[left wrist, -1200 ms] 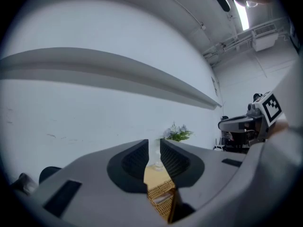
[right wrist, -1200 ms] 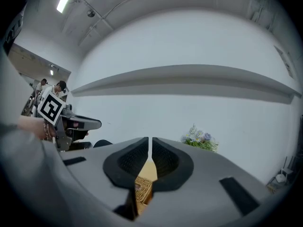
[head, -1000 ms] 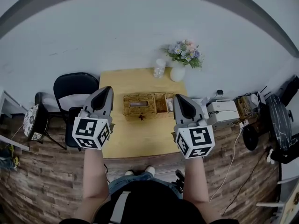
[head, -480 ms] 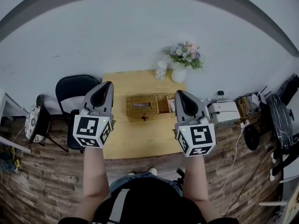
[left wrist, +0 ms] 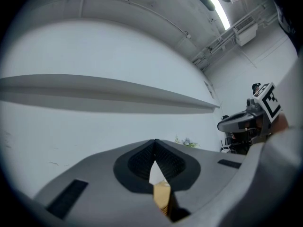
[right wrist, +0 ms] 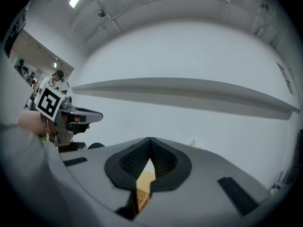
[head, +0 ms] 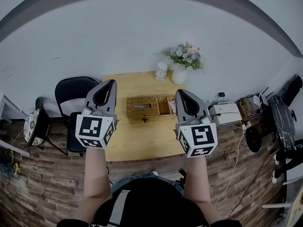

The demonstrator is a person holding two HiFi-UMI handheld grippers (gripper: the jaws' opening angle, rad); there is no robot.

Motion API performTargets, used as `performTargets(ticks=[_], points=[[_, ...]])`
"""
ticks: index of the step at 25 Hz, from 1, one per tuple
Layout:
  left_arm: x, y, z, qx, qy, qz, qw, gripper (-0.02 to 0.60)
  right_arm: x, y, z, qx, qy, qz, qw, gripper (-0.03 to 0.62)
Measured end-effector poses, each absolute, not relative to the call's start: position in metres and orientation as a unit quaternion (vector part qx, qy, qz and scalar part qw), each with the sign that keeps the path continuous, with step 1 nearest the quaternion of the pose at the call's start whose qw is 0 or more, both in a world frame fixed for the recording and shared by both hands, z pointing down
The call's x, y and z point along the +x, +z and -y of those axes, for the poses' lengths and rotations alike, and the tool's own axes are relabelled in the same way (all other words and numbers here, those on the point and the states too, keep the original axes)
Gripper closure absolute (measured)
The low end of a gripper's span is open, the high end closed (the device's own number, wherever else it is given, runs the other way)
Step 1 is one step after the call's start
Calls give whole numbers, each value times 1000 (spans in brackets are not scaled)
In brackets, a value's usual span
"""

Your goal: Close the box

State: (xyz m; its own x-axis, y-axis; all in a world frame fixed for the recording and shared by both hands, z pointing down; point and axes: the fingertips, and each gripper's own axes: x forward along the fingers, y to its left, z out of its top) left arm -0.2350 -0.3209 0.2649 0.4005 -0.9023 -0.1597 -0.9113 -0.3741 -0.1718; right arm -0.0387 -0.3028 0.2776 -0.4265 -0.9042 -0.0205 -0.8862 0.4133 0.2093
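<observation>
While both hands hover above the wooden table (head: 142, 148), the left gripper (left wrist: 155, 142) and the right gripper (right wrist: 149, 140) are each clenched tight on nothing. Between the 2, lower down, the wicker box (head: 142, 107) sits mid-table, its right section seemingly uncovered.

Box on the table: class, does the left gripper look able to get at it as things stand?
Probably yes. The left gripper, shut and empty, is held up to the left of the box, with only bare table between them. The vase and glass stand behind the box.
</observation>
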Motion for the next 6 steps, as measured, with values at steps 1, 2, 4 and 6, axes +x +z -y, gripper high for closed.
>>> performTargets(ticks=[1,2,4,6], points=[[-235,264,320,-828,21,-547,117,570,-39,277,302,533,-96,839,49,580],[-235,263,319,-828,22,-548,118,570,-39,277,302,534,-97,839,50,580],[-237,262,317,-827,23,-549,119,569,-39,276,301,535,-99,837,51,580],[-239,261,315,-826,24,-551,118,570,-40,275,300,538,-100,835,50,580]])
